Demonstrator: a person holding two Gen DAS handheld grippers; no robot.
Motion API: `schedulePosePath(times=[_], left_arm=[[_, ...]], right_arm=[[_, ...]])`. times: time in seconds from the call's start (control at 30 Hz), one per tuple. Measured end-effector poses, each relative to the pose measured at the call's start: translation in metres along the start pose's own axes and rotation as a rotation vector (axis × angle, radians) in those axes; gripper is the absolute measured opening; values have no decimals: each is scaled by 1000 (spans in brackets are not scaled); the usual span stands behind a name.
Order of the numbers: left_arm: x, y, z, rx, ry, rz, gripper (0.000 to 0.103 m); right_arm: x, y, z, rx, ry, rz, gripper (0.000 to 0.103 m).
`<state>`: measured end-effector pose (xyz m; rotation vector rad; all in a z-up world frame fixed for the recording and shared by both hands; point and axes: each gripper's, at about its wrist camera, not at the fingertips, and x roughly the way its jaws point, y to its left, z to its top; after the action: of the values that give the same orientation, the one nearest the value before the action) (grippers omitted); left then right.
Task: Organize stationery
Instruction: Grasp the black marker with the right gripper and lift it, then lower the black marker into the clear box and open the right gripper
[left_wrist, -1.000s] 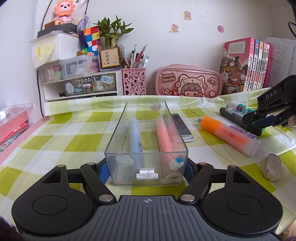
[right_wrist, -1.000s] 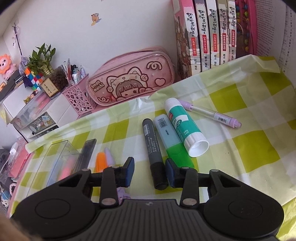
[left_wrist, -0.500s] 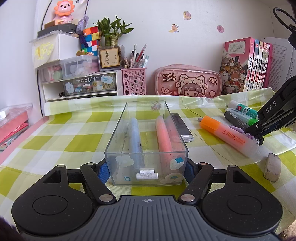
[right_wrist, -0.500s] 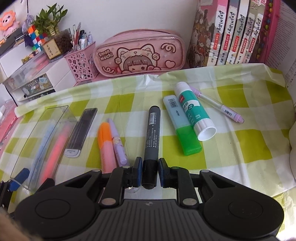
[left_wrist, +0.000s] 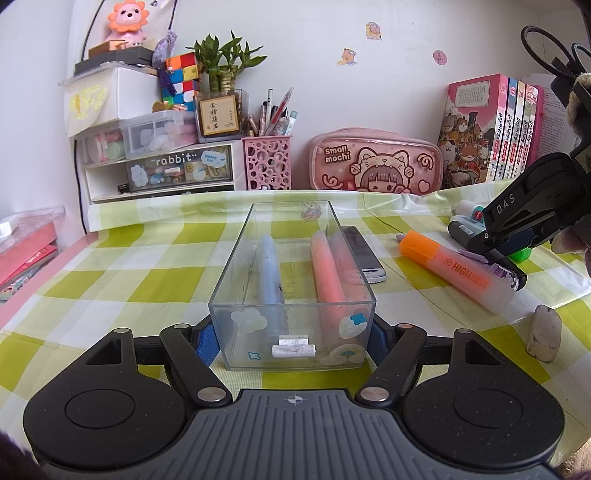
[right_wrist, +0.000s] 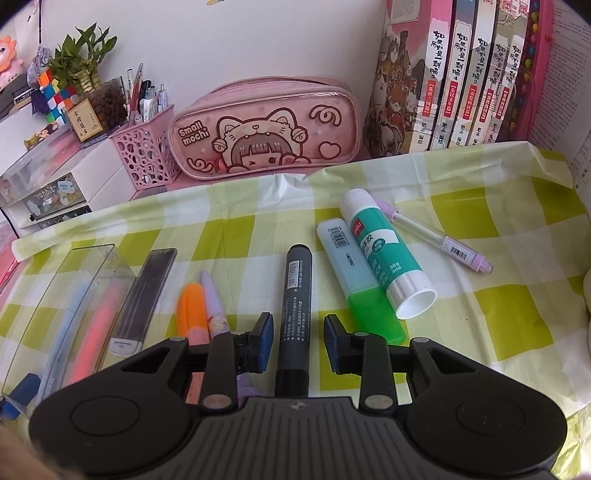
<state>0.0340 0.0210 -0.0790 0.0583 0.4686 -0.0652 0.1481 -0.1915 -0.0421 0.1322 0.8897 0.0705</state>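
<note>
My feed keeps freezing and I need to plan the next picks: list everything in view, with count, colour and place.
clear box: 1, transparent, centre of checked cloth, holding one blue and one pink pen
black marker: 1, black, between the right jaws, untouched
orange highlighter: 1, right of the box
purple pen: 1, beside the orange highlighter
dark flat case: 1, alongside the box
green highlighter: 1, blue-green
glue stick: 1, white-green, against the green highlighter
lilac pen: 1, far right
eraser: 1, grey-white
pencil case: 1, pink, by the wall
books: several, pink
left hand-held gripper: clamping the box
right hand-held gripper: opening
</note>
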Motion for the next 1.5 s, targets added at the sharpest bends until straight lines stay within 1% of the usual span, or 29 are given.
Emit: schedulePosePath(times=[0.07,0.13,0.2,0.23,0.4,0.53,0.67,0.87,1.07,1.3,1.5], left_arm=[[0,0,0,0,0,0,73],[0,0,0,0,0,0,73],[0,0,0,0,0,0,73],[0,0,0,0,0,0,73],[0,0,0,0,0,0,73],[0,0,0,0,0,0,73],[0,0,0,0,0,0,73],[0,0,0,1,0,1,73],[0,0,0,1,0,1,73],[0,0,0,1,0,1,73],[0,0,0,1,0,1,73]], right_arm=[[2,2,0,-10,-9,-13,27],[3,6,0,-24,-14,-29,25],[4,9,-1,-44,-19,-47,17],[4,10,-1,-51,-22,-53,16],[1,9,-2,-40,-30,-47,16],[-10,12,0,-45,-64,-50,16],[-24,13,4,-26,-100,-23,16],[-44,18,11,17,-138,60,16],[-55,29,13,71,-131,195,16],[-50,48,13,121,-82,317,16],[-32,57,12,252,9,426,16]])
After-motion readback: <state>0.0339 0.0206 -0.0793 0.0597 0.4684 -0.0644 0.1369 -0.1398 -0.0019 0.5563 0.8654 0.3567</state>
